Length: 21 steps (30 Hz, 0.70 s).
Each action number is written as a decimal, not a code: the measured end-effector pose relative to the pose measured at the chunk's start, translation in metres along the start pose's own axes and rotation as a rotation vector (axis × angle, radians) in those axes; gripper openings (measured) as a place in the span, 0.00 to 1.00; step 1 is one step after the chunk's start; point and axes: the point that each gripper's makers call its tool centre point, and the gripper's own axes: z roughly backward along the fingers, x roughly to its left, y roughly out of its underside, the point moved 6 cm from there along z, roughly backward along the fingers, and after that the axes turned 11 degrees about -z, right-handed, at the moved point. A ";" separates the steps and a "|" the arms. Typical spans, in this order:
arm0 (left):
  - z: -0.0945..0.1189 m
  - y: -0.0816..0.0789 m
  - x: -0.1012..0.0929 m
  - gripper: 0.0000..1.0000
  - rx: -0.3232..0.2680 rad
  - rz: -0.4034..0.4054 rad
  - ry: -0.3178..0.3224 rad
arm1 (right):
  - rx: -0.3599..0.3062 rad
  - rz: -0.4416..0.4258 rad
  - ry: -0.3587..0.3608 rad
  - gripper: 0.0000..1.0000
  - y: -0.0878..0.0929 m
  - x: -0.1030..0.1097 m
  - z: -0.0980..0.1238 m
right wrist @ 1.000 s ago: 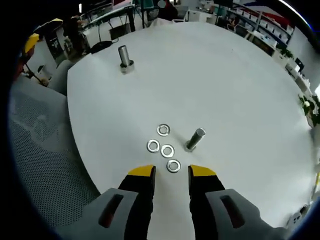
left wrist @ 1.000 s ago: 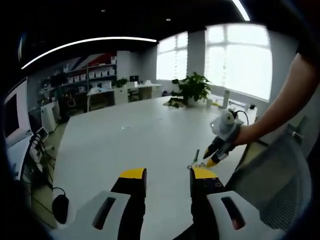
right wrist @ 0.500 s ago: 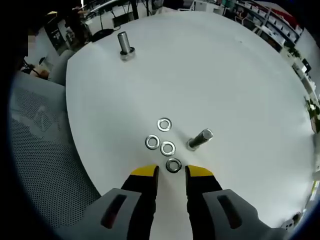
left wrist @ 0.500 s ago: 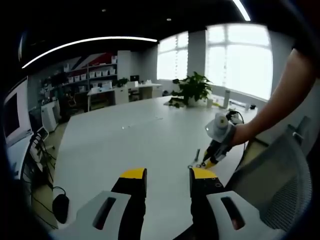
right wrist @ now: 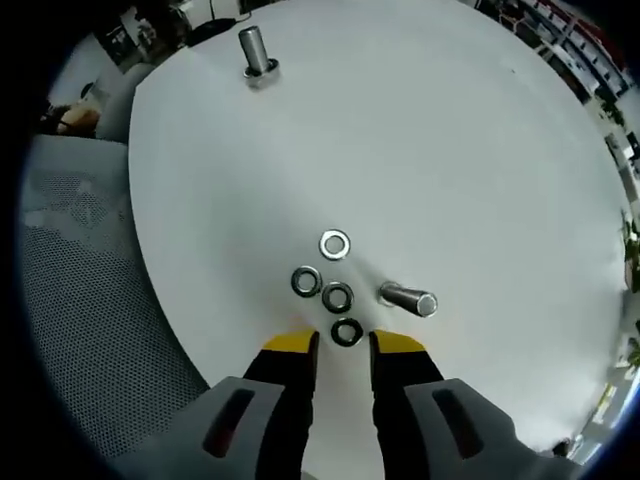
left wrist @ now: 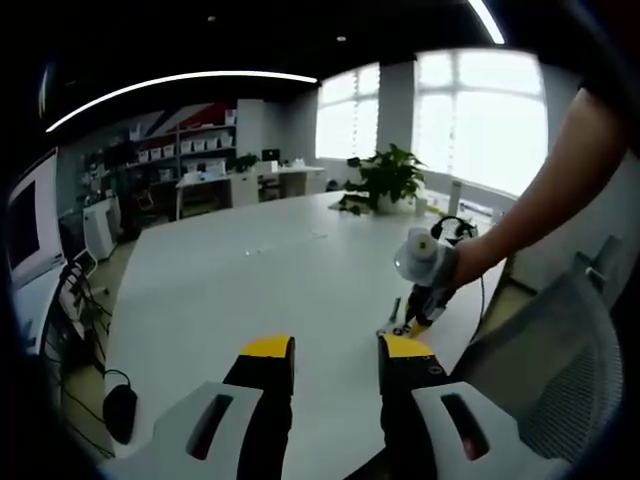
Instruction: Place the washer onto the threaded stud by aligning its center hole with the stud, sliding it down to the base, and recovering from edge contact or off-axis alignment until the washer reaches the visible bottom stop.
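Several steel washers lie in a cluster on the white table [right wrist: 470, 150]; the nearest washer [right wrist: 347, 331] sits right at the front of my right gripper [right wrist: 342, 345], level with its yellow tips. That gripper is open and holds nothing. A threaded stud [right wrist: 408, 298] stands just right of the cluster. A second stud [right wrist: 254, 50] stands far off near the table edge. In the left gripper view my left gripper [left wrist: 336, 350] is open and empty above the table, and the right gripper [left wrist: 414, 322] points down at the washers [left wrist: 388, 331] beside the stud [left wrist: 394, 308].
A grey mesh chair [right wrist: 90, 290] sits against the table edge on the left, and shows as a chair back [left wrist: 540, 370] at the right of the left gripper view. A potted plant [left wrist: 385, 178] stands at the table's far end. A person's arm [left wrist: 540, 190] holds the right gripper.
My right gripper has dropped closer over the washers and its jaws have narrowed a little; the nearest washer now sits at its tips. The left gripper has hardly moved.
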 end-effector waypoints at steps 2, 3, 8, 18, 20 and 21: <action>0.000 0.000 0.000 0.31 0.002 0.001 0.000 | 0.008 0.010 0.002 0.22 0.000 0.001 0.000; 0.000 0.001 0.000 0.31 0.002 0.001 0.000 | 0.012 0.015 0.003 0.21 0.000 0.002 0.001; 0.000 0.001 0.000 0.31 0.007 -0.002 0.004 | 0.037 0.035 0.009 0.20 -0.003 0.003 0.000; -0.001 0.003 -0.001 0.31 0.015 -0.001 0.008 | 0.055 0.036 0.017 0.18 -0.002 0.005 0.001; -0.001 0.002 -0.001 0.31 0.009 0.000 0.009 | 0.056 0.033 0.014 0.17 -0.002 0.005 0.000; 0.000 0.001 -0.001 0.31 0.008 -0.001 0.008 | 0.055 0.030 0.015 0.16 -0.002 0.004 0.000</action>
